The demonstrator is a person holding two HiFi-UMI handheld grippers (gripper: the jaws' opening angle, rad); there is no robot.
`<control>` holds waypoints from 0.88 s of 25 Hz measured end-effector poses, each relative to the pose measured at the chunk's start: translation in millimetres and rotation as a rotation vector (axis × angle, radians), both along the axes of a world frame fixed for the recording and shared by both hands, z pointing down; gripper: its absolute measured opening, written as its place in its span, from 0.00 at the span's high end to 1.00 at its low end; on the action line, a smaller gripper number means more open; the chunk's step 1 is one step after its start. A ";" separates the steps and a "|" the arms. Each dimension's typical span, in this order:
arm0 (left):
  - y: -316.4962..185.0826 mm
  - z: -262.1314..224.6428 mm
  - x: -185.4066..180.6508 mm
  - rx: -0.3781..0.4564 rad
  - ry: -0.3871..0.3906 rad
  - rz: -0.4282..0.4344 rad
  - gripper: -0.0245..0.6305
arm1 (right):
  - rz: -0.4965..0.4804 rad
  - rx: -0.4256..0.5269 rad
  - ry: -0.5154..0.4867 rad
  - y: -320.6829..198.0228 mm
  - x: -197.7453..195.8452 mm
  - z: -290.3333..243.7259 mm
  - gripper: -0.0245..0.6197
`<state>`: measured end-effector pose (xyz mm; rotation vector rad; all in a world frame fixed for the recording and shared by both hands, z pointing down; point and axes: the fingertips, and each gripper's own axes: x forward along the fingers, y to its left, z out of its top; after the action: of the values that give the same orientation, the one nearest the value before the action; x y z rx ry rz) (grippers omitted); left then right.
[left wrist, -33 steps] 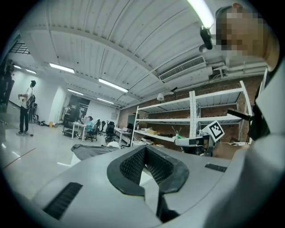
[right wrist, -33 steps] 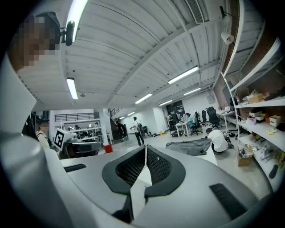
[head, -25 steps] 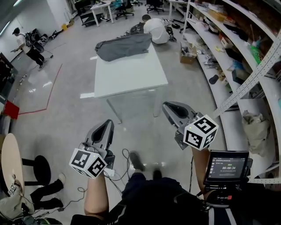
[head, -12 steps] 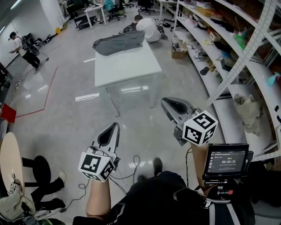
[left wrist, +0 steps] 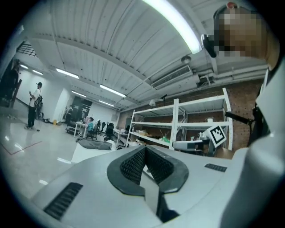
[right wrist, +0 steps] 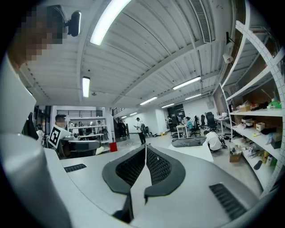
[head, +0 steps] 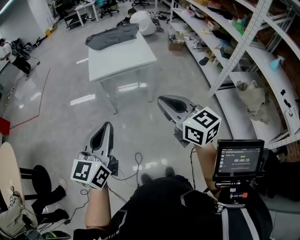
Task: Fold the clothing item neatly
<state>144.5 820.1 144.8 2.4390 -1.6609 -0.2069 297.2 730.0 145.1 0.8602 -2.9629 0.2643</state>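
Garment (head: 112, 36) lies on the table (head: 124, 58), well ahead of both closed jaws.

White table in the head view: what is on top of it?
A crumpled grey garment lies across the far end of the white table; the rest of the top is bare. Whatever the garment covers cannot be seen.

This is a big open lab or workshop hall. A glossy grey floor (head: 154, 93) marked with a red tape line (head: 40, 101) runs to far desks and office chairs (head: 105, 7). Tall metal shelving (head: 243, 42) crammed with boxes and parts lines the right side. A lone white table (head: 122, 58) stands mid-floor, beneath strip lights (right wrist: 107, 20) on a ribbed ceiling (right wrist: 147, 58).
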 end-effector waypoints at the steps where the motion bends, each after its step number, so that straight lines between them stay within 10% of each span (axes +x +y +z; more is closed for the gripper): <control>1: 0.1 -7.0 6.1 0.010 0.019 -0.016 0.96 | 0.000 -0.003 -0.003 2.7 6.9 -0.4 0.94; 8: -2.8 -8.5 24.2 -0.035 -0.157 -0.105 0.96 | 0.030 0.035 0.002 5.3 40.9 -10.7 0.95; 22: -9.9 -28.7 33.4 0.017 -0.040 -0.081 0.96 | 0.074 0.087 0.039 2.9 59.6 -18.8 0.95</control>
<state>177.9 810.2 116.0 2.4057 -1.7830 -0.1856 356.8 732.9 126.3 0.9748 -2.9300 0.1203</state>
